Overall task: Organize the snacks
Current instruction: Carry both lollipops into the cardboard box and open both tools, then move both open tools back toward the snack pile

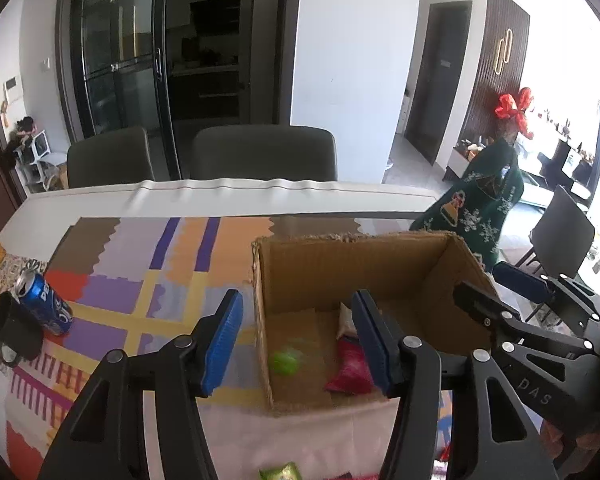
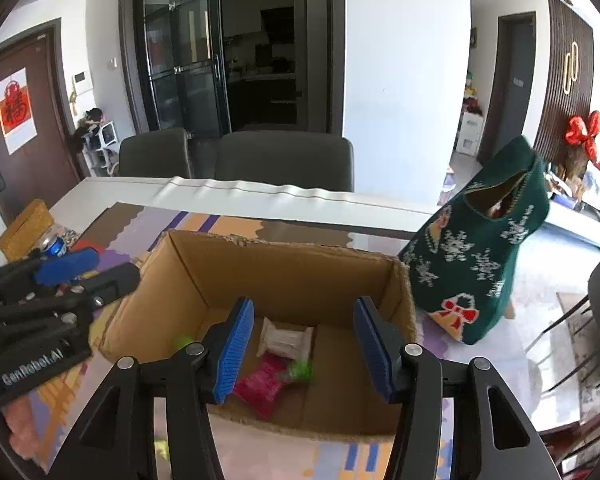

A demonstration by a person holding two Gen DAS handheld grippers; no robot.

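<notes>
Both the left gripper point(image 1: 300, 344) and right gripper point(image 2: 304, 346) are hovering spread and empty over the cardboard box point(image 2: 284, 268), which is holding several snacks point(image 2: 260, 386); one green packet point(image 1: 280, 472) is lying outside.

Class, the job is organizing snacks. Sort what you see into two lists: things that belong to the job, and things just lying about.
Belongs to the job:
cardboard box
red snack packet
white snack packet
green snack
green wrapper

Just lying about:
Pepsi can
black mug
green Christmas bag
chairs
</notes>
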